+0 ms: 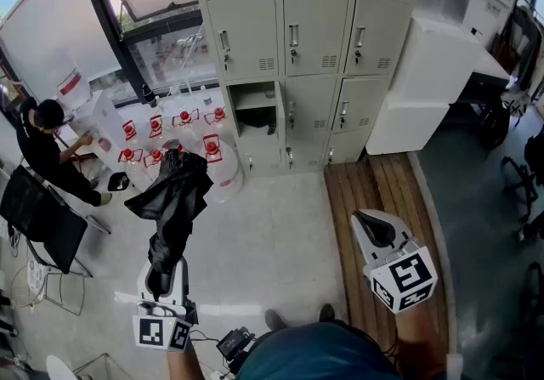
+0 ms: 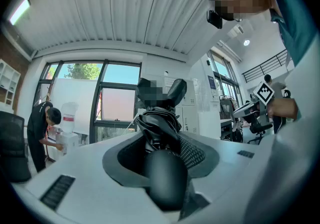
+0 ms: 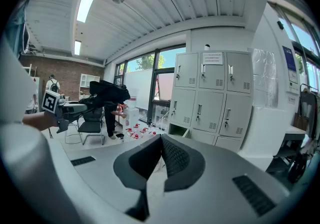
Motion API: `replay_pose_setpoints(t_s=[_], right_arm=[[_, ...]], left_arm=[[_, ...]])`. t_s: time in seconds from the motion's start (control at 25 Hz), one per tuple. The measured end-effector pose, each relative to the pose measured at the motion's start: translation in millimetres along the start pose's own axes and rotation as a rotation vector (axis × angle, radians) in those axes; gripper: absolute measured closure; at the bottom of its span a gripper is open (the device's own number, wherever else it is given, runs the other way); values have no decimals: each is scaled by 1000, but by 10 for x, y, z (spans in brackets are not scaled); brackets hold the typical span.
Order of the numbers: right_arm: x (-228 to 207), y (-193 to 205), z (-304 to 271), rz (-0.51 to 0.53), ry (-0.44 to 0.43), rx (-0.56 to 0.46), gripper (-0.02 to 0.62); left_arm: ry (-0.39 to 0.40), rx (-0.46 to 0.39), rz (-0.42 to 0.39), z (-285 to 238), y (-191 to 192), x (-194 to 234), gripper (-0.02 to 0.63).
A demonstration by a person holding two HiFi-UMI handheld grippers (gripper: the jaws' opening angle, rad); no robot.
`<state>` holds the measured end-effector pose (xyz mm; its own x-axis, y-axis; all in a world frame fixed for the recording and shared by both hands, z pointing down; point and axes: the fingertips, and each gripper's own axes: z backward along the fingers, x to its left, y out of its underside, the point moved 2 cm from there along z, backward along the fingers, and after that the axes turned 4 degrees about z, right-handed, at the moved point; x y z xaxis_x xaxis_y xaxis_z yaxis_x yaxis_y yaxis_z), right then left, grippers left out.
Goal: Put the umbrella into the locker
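Grey lockers (image 1: 293, 47) are standing along the far wall, with one lower compartment (image 1: 253, 110) gaping open. The left gripper (image 1: 163, 275) is clamping the handle of the black folded umbrella (image 1: 174, 200), which is pointing toward the lockers above the pale floor (image 1: 280, 234). The right gripper (image 1: 374, 229) is hovering over wooden decking (image 1: 374, 191), its jaws pressed together on nothing.

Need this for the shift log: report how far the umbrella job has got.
Done: the black umbrella is off the floor, and one locker compartment stands open. In hand: the left gripper is clamped on the umbrella's handle, holding it up well short of the lockers; the right gripper is shut and empty. Left: carry the umbrella to the open compartment and put it inside.
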<state>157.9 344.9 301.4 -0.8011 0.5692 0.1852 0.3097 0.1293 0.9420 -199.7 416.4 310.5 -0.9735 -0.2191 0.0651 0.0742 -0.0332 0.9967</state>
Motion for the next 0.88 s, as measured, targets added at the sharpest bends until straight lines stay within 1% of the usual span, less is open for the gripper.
replay_pose_setpoints(t_s=[0.12, 0.24, 0.32, 0.6, 0.76, 0.88], right_arm=[[152, -13, -33, 9, -2, -2, 558], [113, -58, -128, 10, -2, 1, 557], [65, -69, -178, 9, 1, 4, 558], [74, -90, -246, -1, 8, 4, 557], [95, -127, -279, -48, 16, -19, 554], [219, -91, -267, -58, 34, -31, 552]], left_arm=[[8, -18, -34, -16, -12, 21, 413], [13, -13, -74, -195, -51, 30, 413], [19, -9, -84, -301, -61, 38, 413], [41, 7, -77, -420, -11, 104, 413], [54, 9, -65, -444, 22, 170, 413], [68, 4, -60, -373, 103, 253, 413]])
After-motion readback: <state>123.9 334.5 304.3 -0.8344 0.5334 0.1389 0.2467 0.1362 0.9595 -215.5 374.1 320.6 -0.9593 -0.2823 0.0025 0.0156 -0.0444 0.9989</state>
